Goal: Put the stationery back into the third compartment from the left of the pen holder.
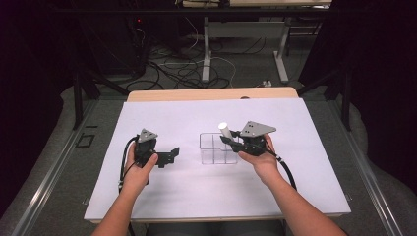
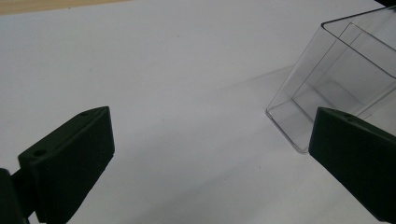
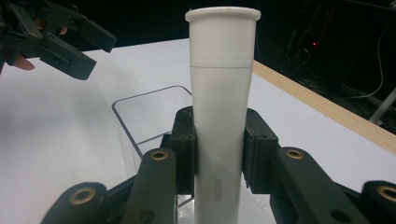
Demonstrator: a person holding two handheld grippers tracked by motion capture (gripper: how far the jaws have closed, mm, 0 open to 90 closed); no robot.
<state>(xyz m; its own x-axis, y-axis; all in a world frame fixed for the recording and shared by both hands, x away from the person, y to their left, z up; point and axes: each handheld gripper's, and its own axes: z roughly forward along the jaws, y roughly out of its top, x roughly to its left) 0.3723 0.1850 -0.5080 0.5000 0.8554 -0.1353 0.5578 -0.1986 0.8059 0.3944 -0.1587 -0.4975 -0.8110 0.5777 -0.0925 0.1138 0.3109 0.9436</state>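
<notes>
A clear plastic box with compartments (image 1: pixel 216 147) stands mid-table on the white sheet; one corner of the box (image 2: pixel 327 88) shows in the left gripper view, and its rim (image 3: pixel 140 100) in the right gripper view. My right gripper (image 1: pixel 230 139) is shut on a white capped tube (image 1: pixel 225 130), held upright above the box's right side. The tube (image 3: pixel 219 107) sits between the jaws, "GLOO" printed on it. My left gripper (image 1: pixel 169 156) is open to the left of the box, its two jaws wide apart with nothing between them. That left gripper (image 3: pixel 70 42) appears far off in the right gripper view.
The white sheet (image 1: pixel 172 113) covers a wooden table whose edge (image 1: pixel 211 93) shows at the back. Beyond it are table legs and tangled cables (image 1: pixel 187 69) on the floor.
</notes>
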